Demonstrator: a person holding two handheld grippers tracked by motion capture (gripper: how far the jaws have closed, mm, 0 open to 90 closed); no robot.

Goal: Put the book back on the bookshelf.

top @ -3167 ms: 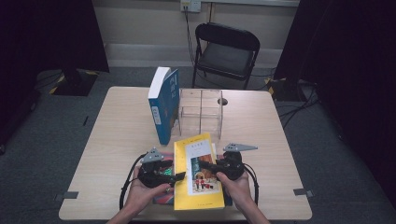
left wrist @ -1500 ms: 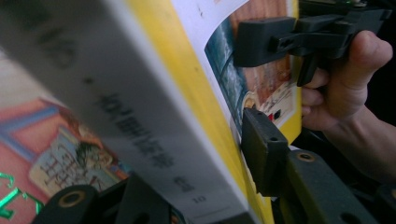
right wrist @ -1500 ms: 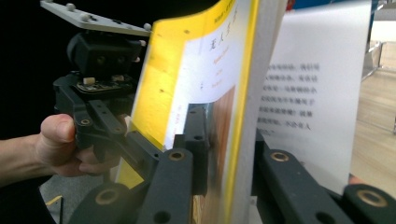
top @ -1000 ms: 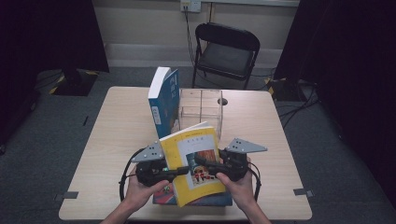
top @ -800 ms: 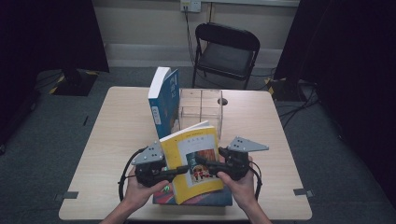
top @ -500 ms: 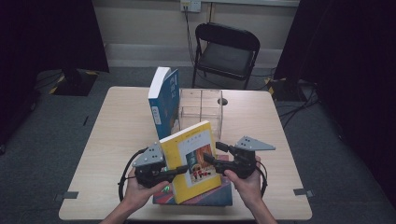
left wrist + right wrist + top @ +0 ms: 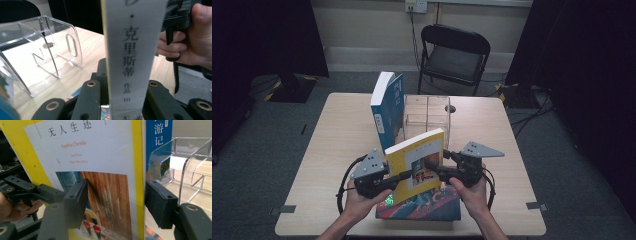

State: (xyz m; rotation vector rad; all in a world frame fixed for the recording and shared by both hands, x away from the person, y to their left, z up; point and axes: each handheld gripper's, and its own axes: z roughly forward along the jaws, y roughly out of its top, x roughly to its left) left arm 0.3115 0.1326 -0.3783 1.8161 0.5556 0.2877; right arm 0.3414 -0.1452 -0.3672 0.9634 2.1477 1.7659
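Wooden surface [image 7: 342,150] is carrying everything; a black folding chair [image 7: 455,55] is standing behind its far edge.

Clear acrylic book holder [image 7: 428,117] is sitting mid-surface, with a blue book [image 7: 387,112] standing upright against its left side, spine toward the camera.

A colourful book [image 7: 432,206] is lying flat at the near edge, under both hands.

Yellow Agatha Christie paperback [image 7: 416,165] is being held off the surface, tilted, near edge low over the flat book, top corner pointing toward the acrylic holder. It's sitting between the two claws, just in front of the holder.

Left claw [image 7: 404,176] is clamping the paperback by its spine side; in the left gripper view the white spine [image 7: 128,57] is running straight up between the jaws, both pressing on it. Narrow and holding.

Right claw [image 7: 434,167] is straddling the paperback's free edge. In the right gripper view one pad [image 7: 76,203] is lying against the front cover, and the other [image 7: 160,206] is standing apart from the edge. Its jaws have just been closing, with the book between them but not gripped.
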